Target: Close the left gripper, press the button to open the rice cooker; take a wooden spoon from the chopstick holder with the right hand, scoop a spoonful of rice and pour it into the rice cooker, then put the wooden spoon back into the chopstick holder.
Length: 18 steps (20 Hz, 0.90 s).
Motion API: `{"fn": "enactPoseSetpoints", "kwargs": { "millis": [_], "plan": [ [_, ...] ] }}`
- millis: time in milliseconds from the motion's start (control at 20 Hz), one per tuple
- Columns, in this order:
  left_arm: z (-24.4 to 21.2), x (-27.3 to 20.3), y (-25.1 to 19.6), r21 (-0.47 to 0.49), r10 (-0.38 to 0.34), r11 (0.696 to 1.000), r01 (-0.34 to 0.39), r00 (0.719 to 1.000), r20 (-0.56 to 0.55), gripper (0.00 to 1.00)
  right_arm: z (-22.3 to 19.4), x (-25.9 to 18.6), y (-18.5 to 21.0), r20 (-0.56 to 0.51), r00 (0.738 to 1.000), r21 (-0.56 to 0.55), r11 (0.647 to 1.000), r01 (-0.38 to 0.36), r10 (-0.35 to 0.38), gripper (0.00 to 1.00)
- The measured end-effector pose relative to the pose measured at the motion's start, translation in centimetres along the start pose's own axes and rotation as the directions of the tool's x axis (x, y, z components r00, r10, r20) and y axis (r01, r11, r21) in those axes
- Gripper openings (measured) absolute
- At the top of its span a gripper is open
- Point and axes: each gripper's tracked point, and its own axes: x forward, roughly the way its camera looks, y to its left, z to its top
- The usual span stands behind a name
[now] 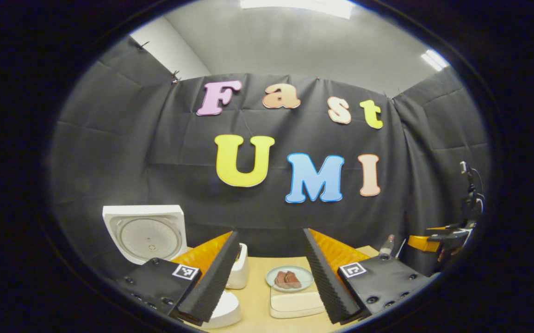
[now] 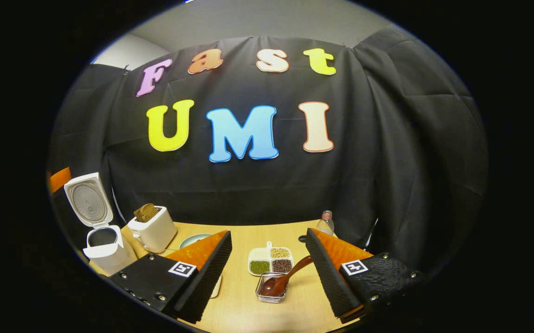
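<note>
The wooden spoon (image 2: 285, 279) lies with its bowl down in a small clear container (image 2: 271, 287) near the front edge of the table (image 2: 244, 305), its handle slanting up and to the right toward the right gripper (image 2: 267, 277), whose jaws stand wide with nothing between them. I judge the spoon stiff and light, its smooth finish a little slippery, so the place to take it is on the handle's upper half, clear of the bowl, with the fingers squeezing across its width so it cannot swivel when loaded. Whether the handle already touches the gripper's finger I cannot tell. Just behind the container sits a white divided dish (image 2: 270, 260) holding pale, green and dark grains in separate compartments. A bottle (image 2: 326, 223) stands toward the back right edge. Along the left edge are a toaster (image 2: 152, 228) with bread in its slot and, at the front left corner, the rice cooker (image 2: 102, 240), lid already raised and the dark pot showing. In the left gripper view the left gripper (image 1: 269, 277) is held wide apart and empty, with a plate (image 1: 290, 273) of brownish food on the table beyond.
</note>
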Motion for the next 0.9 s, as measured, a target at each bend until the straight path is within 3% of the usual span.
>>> {"fn": "enactPoseSetpoints", "kwargs": {
  "millis": [400, 650, 750, 900],
  "plan": [
    [-1.0, 0.2, -0.5, 0.051, 0.008, 0.999, -0.005, 0.999, -0.042, 0.92, -5.4, 5.3, -5.0, -0.111, 0.992, 0.018, 0.997, 0.069, -0.067, 0.99],
    [-2.1, 0.5, -1.1, 0.101, 0.016, 0.995, -0.008, 0.996, -0.083, 0.95, -9.1, 8.6, -7.0, -0.205, 0.975, 0.105, 0.989, 0.105, -0.082, 0.99],
    [-2.1, 0.7, -1.4, 0.100, 0.016, 0.995, -0.007, 0.996, -0.089, 0.92, -10.8, 9.8, -7.5, -0.245, 0.967, 0.138, 0.984, 0.113, -0.077, 0.99],
    [-2.4, 1.1, -1.8, 0.110, 0.026, 0.994, -0.016, 0.995, -0.096, 0.97, -13.3, 11.6, -8.0, -0.303, 0.951, 0.187, 0.974, 0.128, -0.067, 0.99]
  ]
}}
